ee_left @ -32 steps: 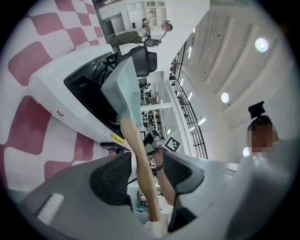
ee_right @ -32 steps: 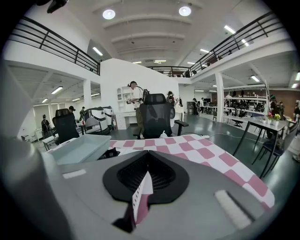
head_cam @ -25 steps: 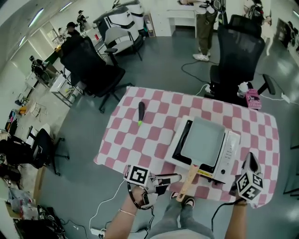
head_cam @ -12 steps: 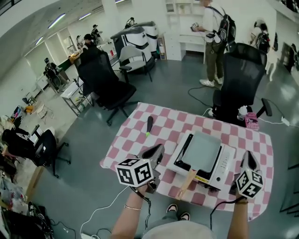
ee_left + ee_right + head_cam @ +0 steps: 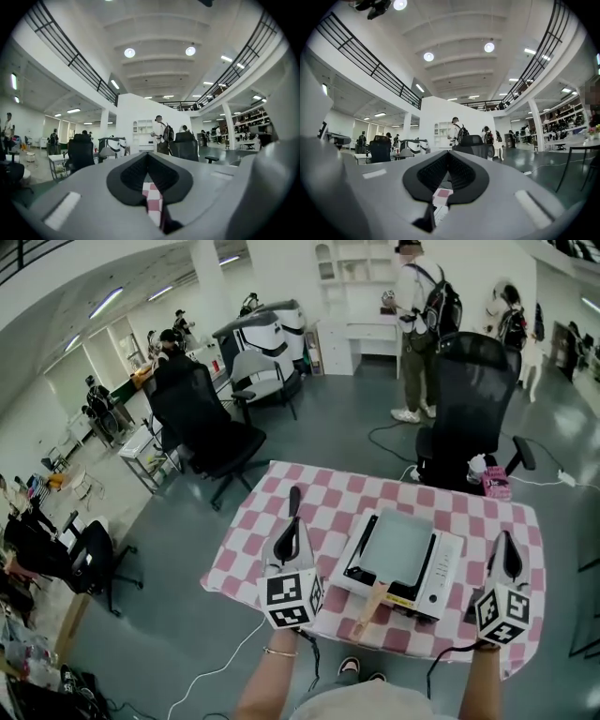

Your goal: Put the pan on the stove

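Desk [image 5: 246,542]: covered with a pink-and-white checked cloth.
Left tongs [image 5: 292,523]: held above the left part of the desk; the jaws are pressed fully together and nothing is gripped.
Pen [image 5: 294,497]: black, laid on the far left of the cloth, just beyond the tips of the left tongs.
Pan [image 5: 398,545]: square and grey, seated on the stove, with its wooden handle [image 5: 372,606] pointed toward the near edge.
Stove [image 5: 444,566]: white, set right of the desk's middle.
Right tongs [image 5: 506,542]: held over the near right corner; the jaws are closed together and nothing is held.
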Motion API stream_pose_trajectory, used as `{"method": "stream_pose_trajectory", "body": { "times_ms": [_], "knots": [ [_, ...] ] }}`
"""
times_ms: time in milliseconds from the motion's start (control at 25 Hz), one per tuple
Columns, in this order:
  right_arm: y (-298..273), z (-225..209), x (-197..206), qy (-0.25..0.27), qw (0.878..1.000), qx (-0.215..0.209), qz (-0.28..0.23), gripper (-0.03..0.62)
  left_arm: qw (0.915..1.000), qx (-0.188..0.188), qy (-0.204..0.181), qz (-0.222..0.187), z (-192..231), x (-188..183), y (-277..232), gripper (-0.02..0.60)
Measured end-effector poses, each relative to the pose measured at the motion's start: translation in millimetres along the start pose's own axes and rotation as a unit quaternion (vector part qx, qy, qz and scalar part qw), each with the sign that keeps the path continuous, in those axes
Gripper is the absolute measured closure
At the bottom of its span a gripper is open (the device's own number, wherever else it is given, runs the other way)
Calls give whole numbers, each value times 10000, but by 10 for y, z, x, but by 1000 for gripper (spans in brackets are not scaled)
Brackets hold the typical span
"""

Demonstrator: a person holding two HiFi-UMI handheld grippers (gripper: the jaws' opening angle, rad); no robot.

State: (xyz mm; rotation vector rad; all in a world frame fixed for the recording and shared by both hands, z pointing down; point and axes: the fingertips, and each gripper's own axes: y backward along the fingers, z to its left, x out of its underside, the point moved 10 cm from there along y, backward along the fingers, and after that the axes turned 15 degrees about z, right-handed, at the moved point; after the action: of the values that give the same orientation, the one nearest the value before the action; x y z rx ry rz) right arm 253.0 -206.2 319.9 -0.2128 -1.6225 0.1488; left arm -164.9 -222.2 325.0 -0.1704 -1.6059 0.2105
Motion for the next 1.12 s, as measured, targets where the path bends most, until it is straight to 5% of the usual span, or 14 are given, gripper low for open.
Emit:
{"method": "stream_pose_trajectory", "body": {
  "times_ms": [160,520,1120],
  "knots": [
    [66,-48,136,-68,9997,185,130,583,9990,74,336,269,38,159,-62,584],
    [108,34,171,299,9984,253,404,585,9970,374,378,556,-59,220,-96,584],
    [85,115,209,155,9981,271,526,585,9934,617,478,839,9,315,-192,583]
  ]
}}
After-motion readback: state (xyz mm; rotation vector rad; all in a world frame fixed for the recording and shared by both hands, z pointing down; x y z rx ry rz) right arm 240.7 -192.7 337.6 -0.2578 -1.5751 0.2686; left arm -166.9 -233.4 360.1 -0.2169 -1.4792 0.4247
